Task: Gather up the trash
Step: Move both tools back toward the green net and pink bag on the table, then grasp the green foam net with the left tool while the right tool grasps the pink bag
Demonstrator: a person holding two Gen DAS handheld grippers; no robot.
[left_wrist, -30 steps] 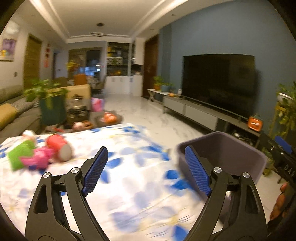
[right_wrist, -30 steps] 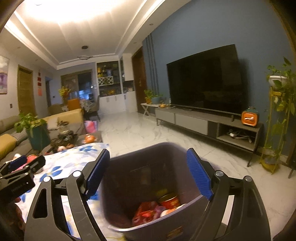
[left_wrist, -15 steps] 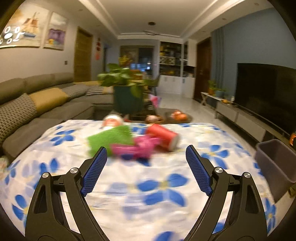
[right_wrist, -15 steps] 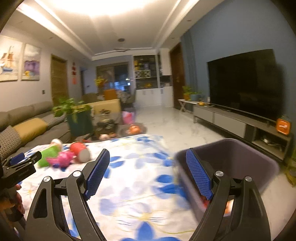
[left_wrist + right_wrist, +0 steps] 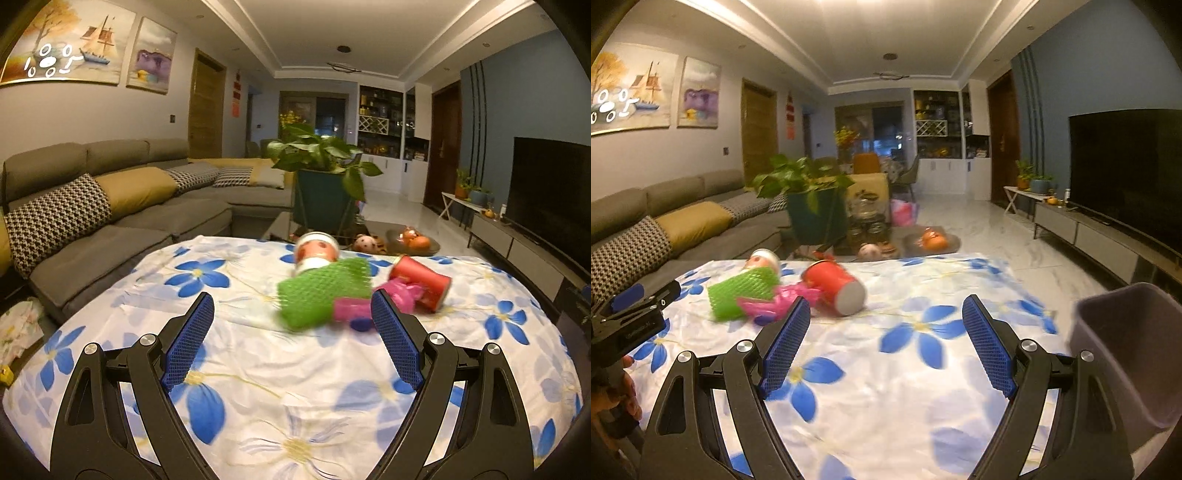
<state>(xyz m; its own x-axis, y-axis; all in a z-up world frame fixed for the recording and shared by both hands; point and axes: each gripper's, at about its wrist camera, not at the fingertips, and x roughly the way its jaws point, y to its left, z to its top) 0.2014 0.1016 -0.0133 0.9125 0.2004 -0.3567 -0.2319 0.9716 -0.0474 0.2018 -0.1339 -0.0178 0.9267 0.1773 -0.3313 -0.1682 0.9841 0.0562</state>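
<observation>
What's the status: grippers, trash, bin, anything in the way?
Left gripper open, empty. Right gripper open, empty. Green foam net, pink wrapper, red cup lying clustered on floral cloth. Bin at right. Path unobstructed.

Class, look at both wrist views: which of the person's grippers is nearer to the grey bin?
Right. The right gripper hangs over the flowered cloth with the grey bin just off its right finger. The left gripper faces the trash pile; the bin is outside its view.

Table under white blue-flowered cloth [image 5: 295, 369]; green foam net [image 5: 321, 291], pink wrapper [image 5: 351, 308], red cup [image 5: 421, 280], small bottle [image 5: 317, 251] clustered
</observation>
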